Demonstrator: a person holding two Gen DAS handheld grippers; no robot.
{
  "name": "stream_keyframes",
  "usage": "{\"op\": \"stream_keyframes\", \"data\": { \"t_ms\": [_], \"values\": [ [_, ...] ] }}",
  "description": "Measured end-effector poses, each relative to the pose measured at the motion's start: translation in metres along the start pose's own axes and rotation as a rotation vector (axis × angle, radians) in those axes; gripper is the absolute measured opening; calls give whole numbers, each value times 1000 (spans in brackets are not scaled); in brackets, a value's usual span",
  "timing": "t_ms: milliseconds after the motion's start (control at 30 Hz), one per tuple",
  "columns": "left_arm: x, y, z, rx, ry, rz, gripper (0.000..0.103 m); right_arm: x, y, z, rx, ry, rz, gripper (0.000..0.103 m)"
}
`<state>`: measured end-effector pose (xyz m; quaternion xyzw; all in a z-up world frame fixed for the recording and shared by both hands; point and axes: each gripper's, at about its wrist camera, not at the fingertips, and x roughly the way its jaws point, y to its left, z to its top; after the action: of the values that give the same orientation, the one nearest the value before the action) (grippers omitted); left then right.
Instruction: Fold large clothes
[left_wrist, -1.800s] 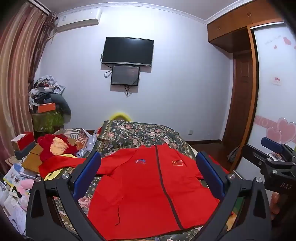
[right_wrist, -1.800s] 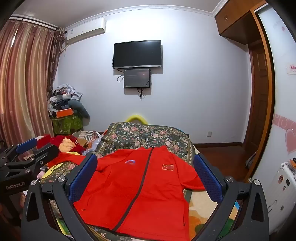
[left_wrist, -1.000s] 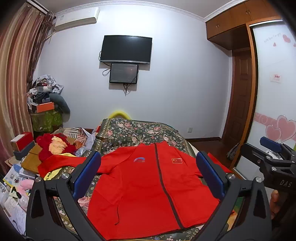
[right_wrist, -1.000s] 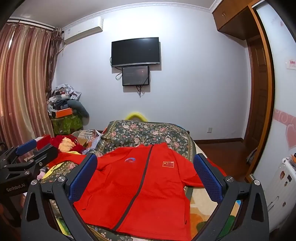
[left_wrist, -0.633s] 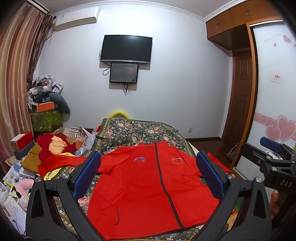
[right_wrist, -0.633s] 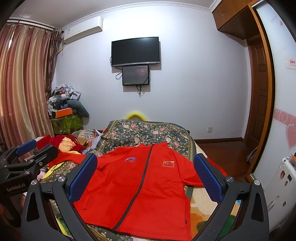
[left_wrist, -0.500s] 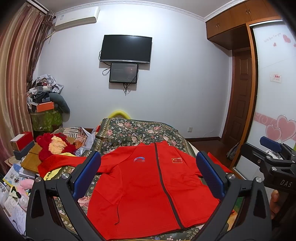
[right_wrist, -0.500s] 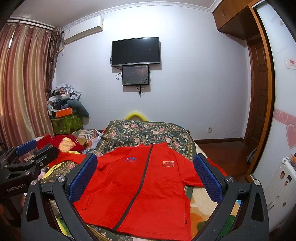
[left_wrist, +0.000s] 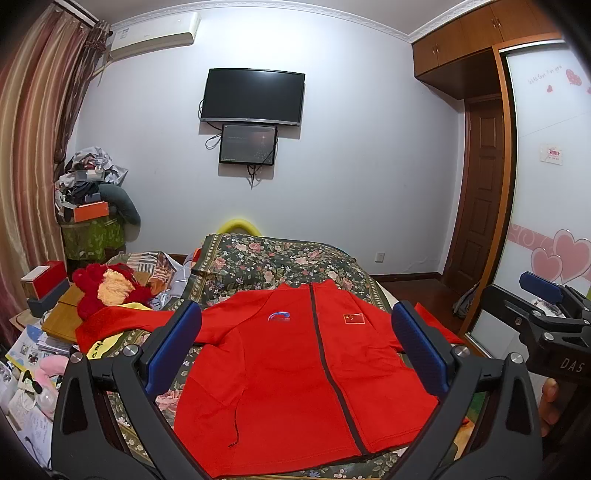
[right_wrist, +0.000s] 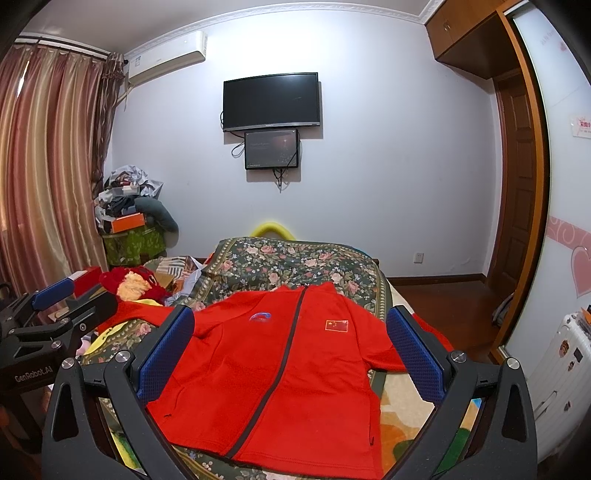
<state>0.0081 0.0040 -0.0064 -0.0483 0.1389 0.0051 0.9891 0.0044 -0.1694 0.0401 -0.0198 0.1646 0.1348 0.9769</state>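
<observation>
Left wrist view showed my left gripper (left_wrist: 295, 349) held above the near end of the bed (left_wrist: 273, 258), its blue pads (left_wrist: 173, 347) spread wide apart with nothing between them. Below and beyond the pads I saw the red jacket (left_wrist: 295, 380) lying flat, front up, on the flowered bedspread, zip closed down its middle. One sleeve (left_wrist: 122, 325) stretched out to the left toward a heap of red and yellow things (left_wrist: 110, 290) beside the bed. At the right edge I could see my right gripper (left_wrist: 546, 306) side-on, also off the cloth, with part of a hand (left_wrist: 548, 400) under it. A television (left_wrist: 253, 96) hung on the far wall.

Right wrist view gave me the same jacket (right_wrist: 280, 369) from further right, with a flag patch (right_wrist: 336, 325) and a blue logo (right_wrist: 260, 316) either side of the zip. My right gripper (right_wrist: 290, 345) had its pads (right_wrist: 413, 350) wide apart and empty, clear of the fabric. My left gripper (right_wrist: 55, 314) showed at the left edge, near the outstretched sleeve but not touching it.
</observation>
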Motion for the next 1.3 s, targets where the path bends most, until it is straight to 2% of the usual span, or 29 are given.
{"op": "stream_keyframes", "data": {
  "t_ms": [967,1300],
  "values": [
    [10,8,-4,-19,19,8,103,8,2,-7,-10,26,-6,103],
    [30,27,-5,-40,43,38,103,33,-1,-6,-25,73,-28,103]
  ]
}}
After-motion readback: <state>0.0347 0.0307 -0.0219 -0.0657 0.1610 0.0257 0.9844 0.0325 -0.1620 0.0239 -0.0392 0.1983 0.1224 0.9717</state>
